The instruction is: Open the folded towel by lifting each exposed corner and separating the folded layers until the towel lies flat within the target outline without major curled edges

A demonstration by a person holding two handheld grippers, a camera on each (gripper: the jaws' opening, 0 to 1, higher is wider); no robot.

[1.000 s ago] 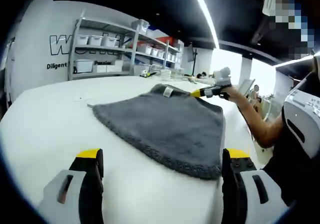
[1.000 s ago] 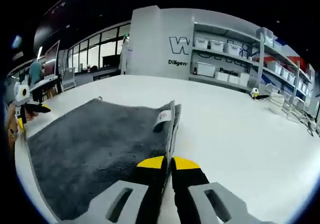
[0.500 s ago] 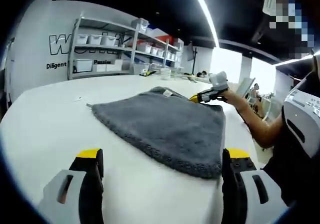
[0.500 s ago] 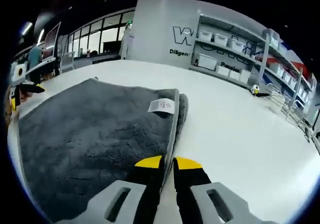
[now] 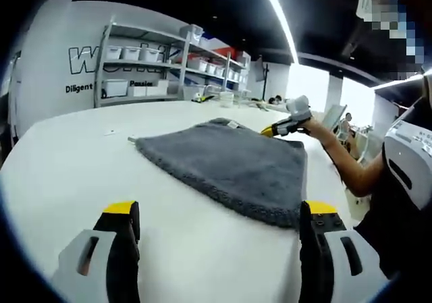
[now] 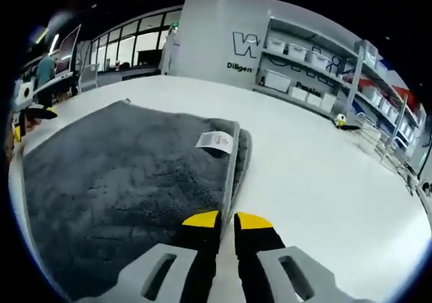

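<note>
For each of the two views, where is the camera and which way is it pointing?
Left gripper view: low over the white table, facing the grey towel; own claw open, person's forearm and right claw beyond.
Right gripper view: at the towel's edge near its label, facing shelves; own claw shut.
Shared: towel, table, shelves.

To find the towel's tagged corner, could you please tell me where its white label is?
In the right gripper view, the white label lies on the grey towel near its right edge, ahead of the right gripper.
</note>
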